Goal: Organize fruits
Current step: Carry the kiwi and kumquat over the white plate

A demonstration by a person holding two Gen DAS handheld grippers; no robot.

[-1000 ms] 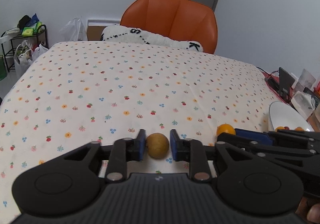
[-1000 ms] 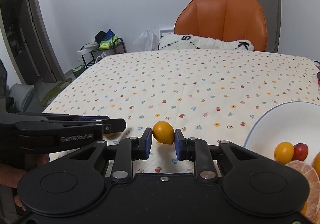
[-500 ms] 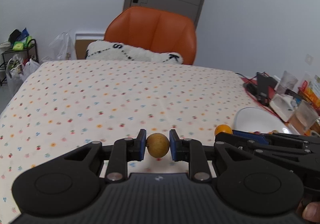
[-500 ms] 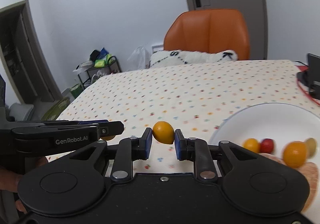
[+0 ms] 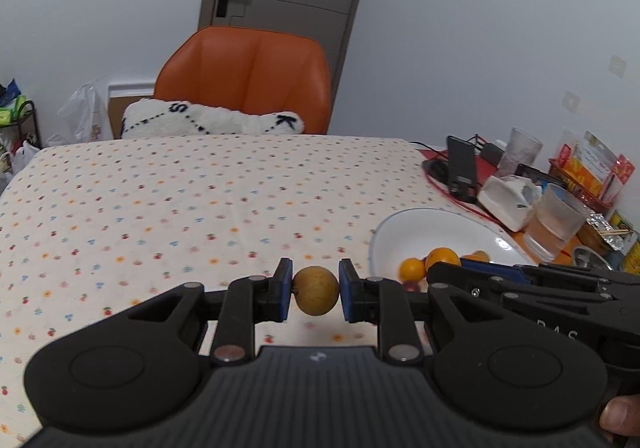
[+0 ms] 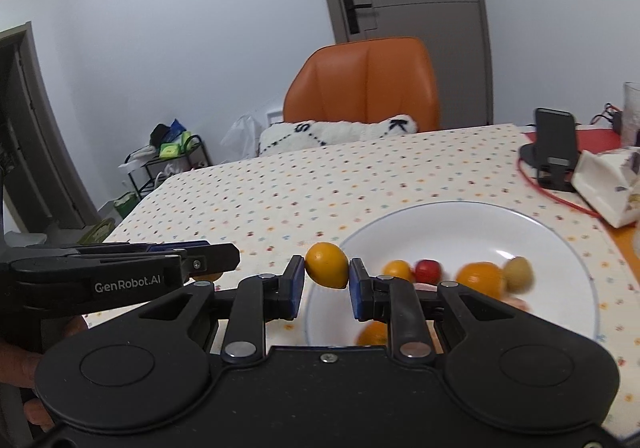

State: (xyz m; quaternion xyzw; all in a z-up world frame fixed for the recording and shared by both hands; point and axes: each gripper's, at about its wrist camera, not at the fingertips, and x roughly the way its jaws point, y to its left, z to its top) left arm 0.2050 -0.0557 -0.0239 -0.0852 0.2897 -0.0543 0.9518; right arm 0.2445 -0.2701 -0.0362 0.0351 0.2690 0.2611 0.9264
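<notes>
My left gripper (image 5: pixel 315 290) is shut on a round tan-brown fruit (image 5: pixel 316 290), held above the flowered tablecloth. My right gripper (image 6: pixel 325 280) is shut on an orange kumquat-like fruit (image 6: pixel 327 264), held over the left rim of the white bowl (image 6: pixel 560 244). Inside the bowl lie several small fruits: orange ones (image 6: pixel 478 276), a red one (image 6: pixel 428 270) and a blurred tan one (image 6: pixel 518 272). In the left wrist view the bowl (image 5: pixel 420 232) sits right of my left gripper, and the right gripper's body (image 5: pixel 540 284) reaches in from the right edge.
An orange chair (image 5: pixel 244 79) with a white cushion (image 5: pixel 212 119) stands at the table's far side. A phone on a stand (image 6: pixel 556 147), a white box (image 6: pixel 604 183), cups (image 5: pixel 560 219) and packets crowd the right end. A hand (image 5: pixel 620 416) shows at the lower right.
Both grippers have lifted and swung right toward the bowl with their fruits still held. The right gripper's fruit now hangs over the bowl's left rim.
</notes>
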